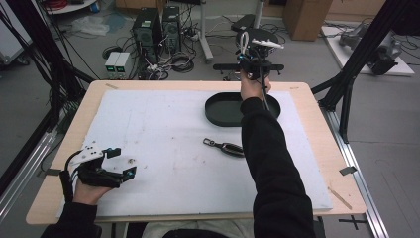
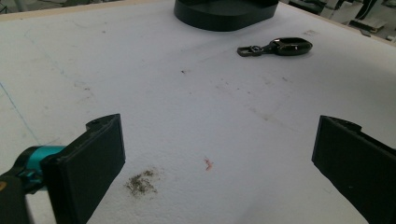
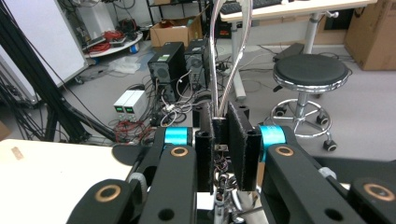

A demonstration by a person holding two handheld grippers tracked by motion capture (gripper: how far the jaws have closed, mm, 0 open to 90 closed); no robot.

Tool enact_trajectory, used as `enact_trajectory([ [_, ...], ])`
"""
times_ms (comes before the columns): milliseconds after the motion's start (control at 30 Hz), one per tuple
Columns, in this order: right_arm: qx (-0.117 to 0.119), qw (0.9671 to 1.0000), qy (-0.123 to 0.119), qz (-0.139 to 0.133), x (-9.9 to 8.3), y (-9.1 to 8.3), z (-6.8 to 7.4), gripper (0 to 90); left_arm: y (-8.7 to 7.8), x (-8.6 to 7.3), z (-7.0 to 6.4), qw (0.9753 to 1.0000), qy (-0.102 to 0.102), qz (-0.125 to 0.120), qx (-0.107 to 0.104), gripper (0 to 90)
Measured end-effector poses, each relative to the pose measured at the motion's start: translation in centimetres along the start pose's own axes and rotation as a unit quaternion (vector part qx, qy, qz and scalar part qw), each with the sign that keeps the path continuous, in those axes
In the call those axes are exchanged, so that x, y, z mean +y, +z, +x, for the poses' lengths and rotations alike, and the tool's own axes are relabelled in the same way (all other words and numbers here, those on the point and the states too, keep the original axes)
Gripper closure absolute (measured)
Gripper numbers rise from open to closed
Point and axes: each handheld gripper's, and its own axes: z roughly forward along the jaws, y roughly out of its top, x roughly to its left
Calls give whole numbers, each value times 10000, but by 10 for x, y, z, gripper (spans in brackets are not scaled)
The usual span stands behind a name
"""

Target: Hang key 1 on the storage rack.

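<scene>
A black key fob [image 1: 225, 148] with a metal clip lies on the white mat [image 1: 163, 144], right of centre; in the left gripper view the key fob [image 2: 280, 46] lies ahead and to the right. A black oval tray [image 1: 220, 111] sits behind it. My right gripper [image 1: 247, 52] is raised above the tray's far right side, and its jaws [image 3: 223, 126] are shut on a thin white cable [image 3: 215, 70] that loops upward. My left gripper [image 1: 122, 162] rests low near the mat's front left, open [image 2: 219, 130], with nothing between its jaws.
A dark smudge [image 2: 140, 183] and a small red mark [image 2: 208, 163] stain the mat between the left jaws. Beyond the table's far edge stand computer towers [image 1: 156, 29], a round stool [image 3: 310, 72] and cardboard boxes [image 1: 304, 17]. Black frame posts [image 1: 359, 59] flank the table.
</scene>
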Motion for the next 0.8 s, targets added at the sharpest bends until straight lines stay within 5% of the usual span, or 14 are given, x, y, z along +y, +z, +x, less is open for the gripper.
enact_trajectory([
  [300,-115,9999,37,111,-5,5,12,816,2,0,0,10000,16,-5,-33,30],
  [433,-149,9997,188,97,-5,11,7,815,3,1,0,10000,34,-15,-22,30],
  [567,-52,9981,605,142,-7,14,6,815,4,1,1,10000,6,-29,-15,30],
  [667,-142,9998,131,113,-10,15,19,814,4,1,1,10000,31,-22,-16,30],
  [800,-265,9996,-1,117,-11,14,25,814,4,1,1,10000,38,-17,-1,30],
])
